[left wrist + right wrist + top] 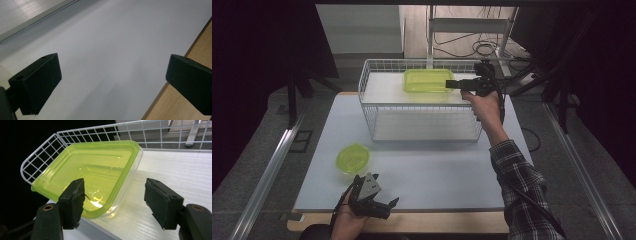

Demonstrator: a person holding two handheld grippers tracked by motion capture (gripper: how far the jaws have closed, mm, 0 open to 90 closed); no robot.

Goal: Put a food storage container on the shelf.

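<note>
- Two grippers were in the scene, one in each of the person's hands, well apart from each other across the white table
- The right gripper was held level over the upper shelf of a white wire rack at the far side of the table, pointing toward the left of the high view
- Its jaws stood apart with a clear gap, pressing on nothing; no pad was squeezing the container
- The rectangular green container sat on the rack's top shelf, close to the wire wall at the back, its near corner reaching in between the jaws
- In the right gripper view the left jaw stood in front of the container's rim at that corner, while the right jaw stood off to the side over the bare white shelf; whether the left pad touched the rim could not be told
- The container looked empty, translucent, with a brighter green rim
- The left gripper was held low at the near edge of the table, in the person's left hand, with its grey three-cornered plate on top
- Its jaws were spread wide over the bare white tabletop, with nothing between them, and a strip of wooden edge showed beside one jaw
- A round green bowl rested on the table just beyond the left gripper, apart from it
- The rack's lower shelf, under the container, was bare white
- A plaid sleeve covered the right forearm reaching up to the rack
</note>
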